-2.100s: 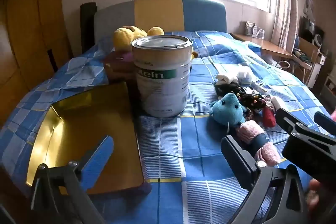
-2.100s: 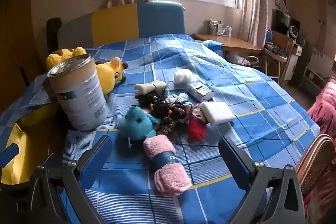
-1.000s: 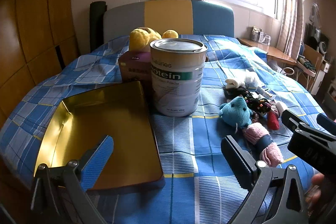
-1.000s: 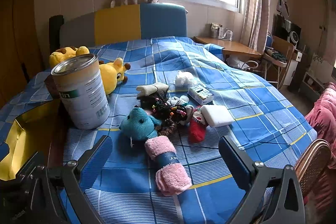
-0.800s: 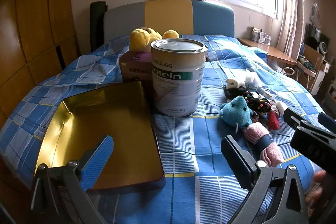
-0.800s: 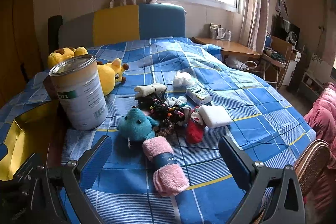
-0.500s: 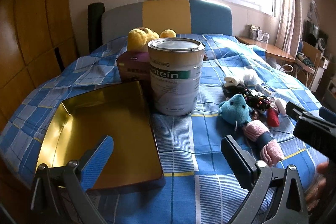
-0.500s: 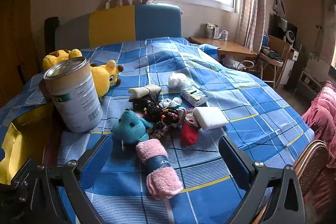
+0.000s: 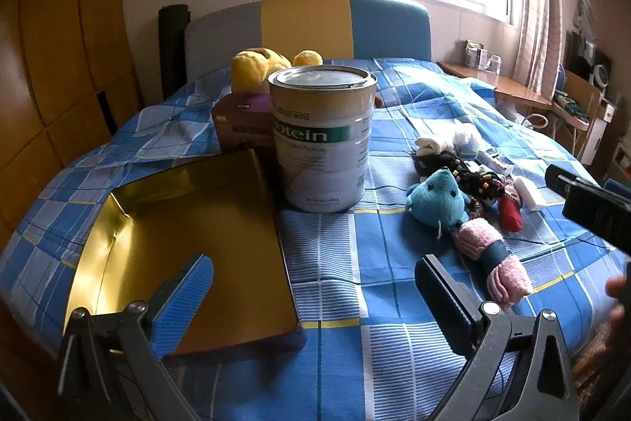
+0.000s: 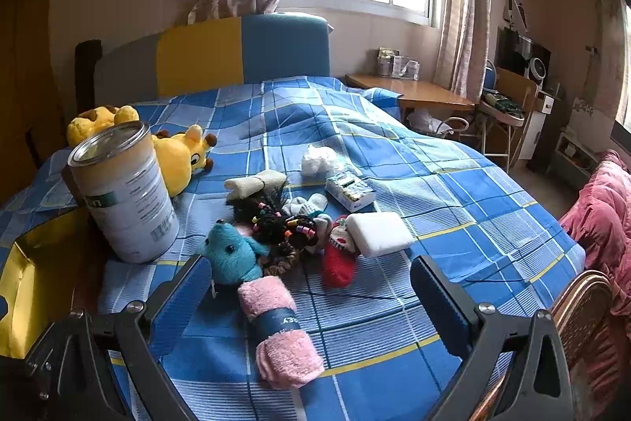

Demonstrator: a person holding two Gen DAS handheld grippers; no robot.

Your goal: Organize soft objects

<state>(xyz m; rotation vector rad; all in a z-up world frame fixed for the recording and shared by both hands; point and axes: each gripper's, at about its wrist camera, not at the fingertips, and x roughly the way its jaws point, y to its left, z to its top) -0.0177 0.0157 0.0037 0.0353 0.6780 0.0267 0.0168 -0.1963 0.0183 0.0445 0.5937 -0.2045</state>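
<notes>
Right hand-held gripper (image 10: 307, 287) wide open, nothing held, hovering low over the bed (image 10: 453, 184). Pink rolled towel (image 10: 280, 334) lying right between the fingers at 12 o'clock. Probably light and squishy, so best pinched at the dark band mid-roll. Left hand-held gripper (image 9: 311, 287) also gaping, gold tray (image 9: 181, 243) at 10 o'clock.

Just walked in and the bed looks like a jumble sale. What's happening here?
A person holds two grippers over the bed, sorting soft things. Both the left gripper and the right gripper are open and empty. The rolled pink towel, teal plush and red sock lie on the blue checked cover. The gold tray beside the protein tin holds nothing yet.
</notes>
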